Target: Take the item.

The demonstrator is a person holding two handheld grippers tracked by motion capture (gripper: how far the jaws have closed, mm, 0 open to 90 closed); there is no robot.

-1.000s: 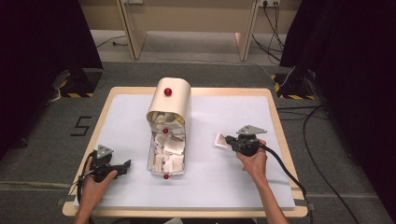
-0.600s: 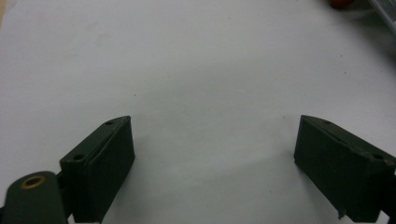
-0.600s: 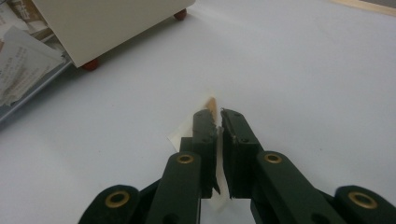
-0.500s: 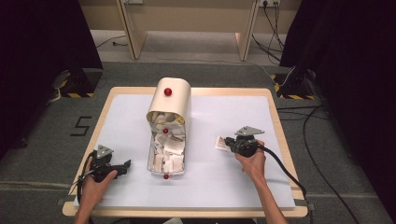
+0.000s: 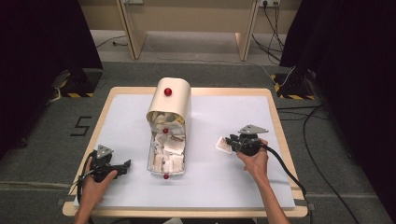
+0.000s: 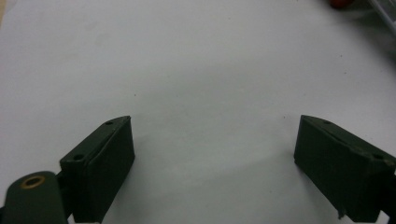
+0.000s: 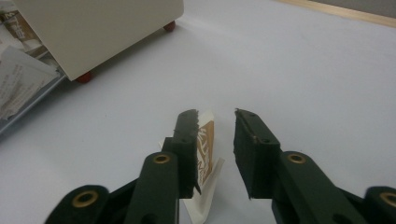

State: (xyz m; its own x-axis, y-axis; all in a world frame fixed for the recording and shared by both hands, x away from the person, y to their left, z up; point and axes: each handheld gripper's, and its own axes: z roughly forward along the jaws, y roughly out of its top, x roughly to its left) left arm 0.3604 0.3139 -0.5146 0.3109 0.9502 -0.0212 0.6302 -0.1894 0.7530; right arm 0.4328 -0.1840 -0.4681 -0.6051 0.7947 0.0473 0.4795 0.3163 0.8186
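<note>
Table [image 5: 219, 196] covered by white sheet, wooden edge showing. Cream box [image 5: 170, 100] standing mid-table, red knob [image 5: 167, 92] on top; clear drawer [image 5: 166, 154] pulled out toward near edge, packed with packets [image 5: 172, 145]. Small red knob [image 5: 166, 176] at drawer front.

Left tool [image 5: 125, 166] resting on sheet near left front, held in left hand [image 5: 95, 179], just left of drawer, apart from it. Jaws spread wide in left gripper view [image 6: 212, 163], bare sheet between them.

Right tool [image 5: 229, 141] held in right hand [image 5: 254, 161], right of drawer, well apart from it. Jaws parted in right gripper view [image 7: 217, 154]. Single packet [image 7: 205, 144] lying on sheet, touching the left jaw's inner face, clear of the other jaw; not pinched. Same packet [image 5: 223, 145] at tool tip in high view.
</note>
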